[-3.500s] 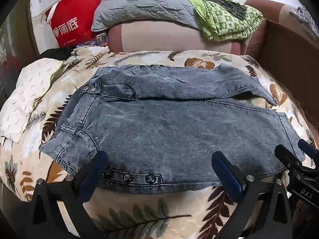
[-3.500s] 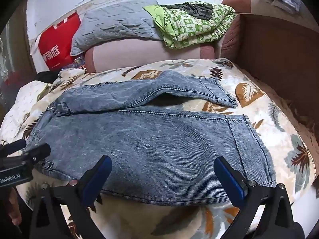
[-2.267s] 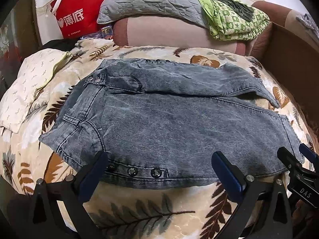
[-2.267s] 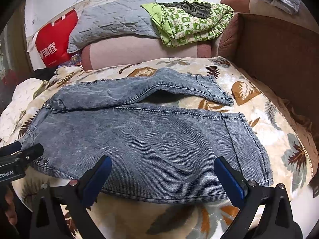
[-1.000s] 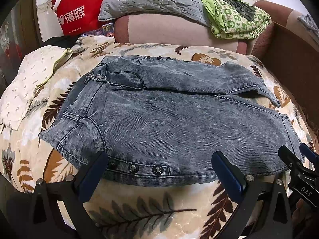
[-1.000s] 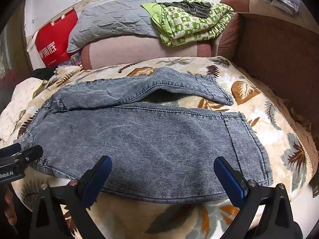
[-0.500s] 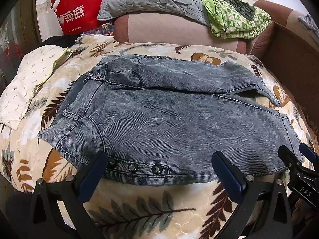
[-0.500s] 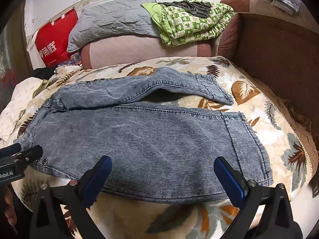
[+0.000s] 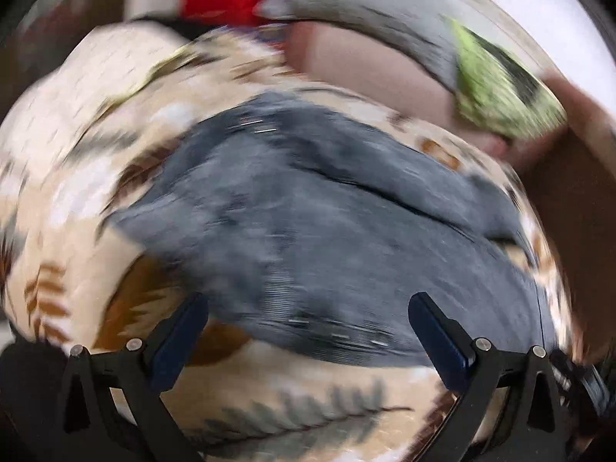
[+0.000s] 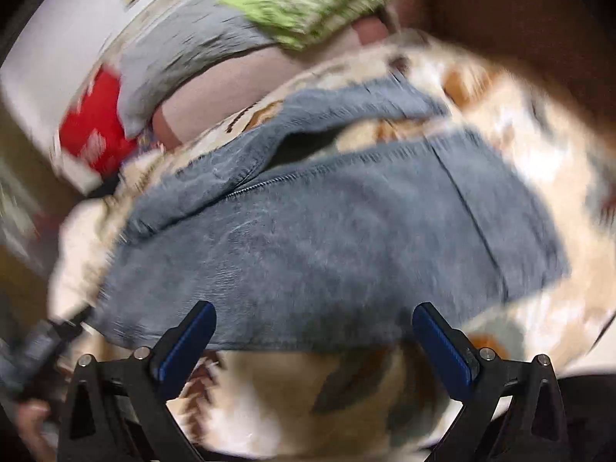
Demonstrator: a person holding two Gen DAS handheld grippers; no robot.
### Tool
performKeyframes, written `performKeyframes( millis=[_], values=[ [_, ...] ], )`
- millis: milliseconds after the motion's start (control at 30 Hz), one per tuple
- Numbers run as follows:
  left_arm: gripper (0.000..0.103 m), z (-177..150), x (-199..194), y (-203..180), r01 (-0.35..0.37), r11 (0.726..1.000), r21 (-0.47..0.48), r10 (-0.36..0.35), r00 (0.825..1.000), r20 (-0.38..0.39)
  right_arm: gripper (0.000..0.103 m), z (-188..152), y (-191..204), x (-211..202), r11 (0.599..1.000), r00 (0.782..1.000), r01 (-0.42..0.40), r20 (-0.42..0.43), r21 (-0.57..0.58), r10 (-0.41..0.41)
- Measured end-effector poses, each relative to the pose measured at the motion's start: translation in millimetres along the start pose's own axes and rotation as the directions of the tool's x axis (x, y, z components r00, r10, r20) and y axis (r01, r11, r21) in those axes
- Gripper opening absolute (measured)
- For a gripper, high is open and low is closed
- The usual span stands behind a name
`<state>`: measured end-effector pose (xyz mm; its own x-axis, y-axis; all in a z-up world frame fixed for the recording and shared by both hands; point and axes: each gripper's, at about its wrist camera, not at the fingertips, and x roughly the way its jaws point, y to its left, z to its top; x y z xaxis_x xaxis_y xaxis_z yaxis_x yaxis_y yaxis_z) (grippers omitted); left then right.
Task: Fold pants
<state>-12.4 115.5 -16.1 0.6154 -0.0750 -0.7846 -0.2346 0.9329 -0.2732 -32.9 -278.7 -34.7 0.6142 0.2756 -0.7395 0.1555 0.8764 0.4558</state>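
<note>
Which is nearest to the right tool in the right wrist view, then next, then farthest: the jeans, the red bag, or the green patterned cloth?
Ordered from the right tool, which is open:
1. Jeans: directly ahead, on the leaf-print blanket.
2. Red bag: far left, beyond the bed.
3. Green patterned cloth: top centre, on the headboard cushion; blur makes ranks 2 and 3 close.

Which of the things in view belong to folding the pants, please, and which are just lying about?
Belongs to the job:
- grey-blue denim pants, spread flat
- leaf-print beige blanket under them
- left claw, open
- right claw, open

Just lying about:
- red bag
- grey quilted pillow
- green patterned cloth
- white patterned pillow
</note>
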Motion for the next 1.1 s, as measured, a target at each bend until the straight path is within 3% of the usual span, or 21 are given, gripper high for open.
performKeyframes(
  millis=[133,200,300,400,500,600,833,933,1100],
  values=[
    [0.103,7.8,16.0,56.0,-0.034,0.982,-0.183,0.024,0.998,-0.057,0.103,-3.7,-54.4,-15.4,0.973,0.999,-0.033,-0.015,0.227,0.038],
    [0.103,12.6,17.4,68.3,-0.033,0.976,-0.216,0.022,0.998,-0.05,0.103,-0.8,-71.8,-17.7,0.959,1.0,-0.019,-0.013,0.281,0.024],
    [0.103,20.7,18.7,72.3,-0.016,0.974,-0.225,0.008,0.999,-0.036,0.103,6.8,-87.0,-13.5,0.927,0.996,-0.082,-0.011,0.366,0.092],
    [0.103,26.9,29.9,81.4,0.008,0.965,-0.261,-0.021,0.999,-0.049,0.101,9.9,-99.2,-4.3,0.893,0.994,-0.089,-0.019,0.441,0.108],
    [0.103,28.1,38.4,87.6,0.022,0.952,-0.306,-0.04,0.998,-0.052,0.099,10.3,-106.9,-3.2,0.877,0.993,-0.106,-0.001,0.469,0.121],
    [0.103,25.9,40.7,90.4,0.037,0.948,-0.316,-0.046,0.999,-0.021,0.091,10.1,-114.1,-7.3,0.859,0.991,-0.121,0.015,0.498,0.131],
    [0.103,21.0,39.6,95.1,0.086,0.944,-0.318,-0.086,0.996,0.013,0.086,6.9,-134.5,-17.2,0.799,0.985,-0.17,0.071,0.577,0.159],
    [0.103,20.9,38.1,100.1,0.109,0.927,-0.359,-0.104,0.994,0.034,0.084,9.3,-138.0,-19.0,0.783,0.985,-0.168,0.081,0.599,0.15],
    [0.101,28.3,37.6,97.6,0.09,0.937,-0.337,-0.096,0.995,0.002,0.076,18.8,-150.0,-21.6,0.77,0.994,-0.111,0.074,0.628,0.083]
  ],
)
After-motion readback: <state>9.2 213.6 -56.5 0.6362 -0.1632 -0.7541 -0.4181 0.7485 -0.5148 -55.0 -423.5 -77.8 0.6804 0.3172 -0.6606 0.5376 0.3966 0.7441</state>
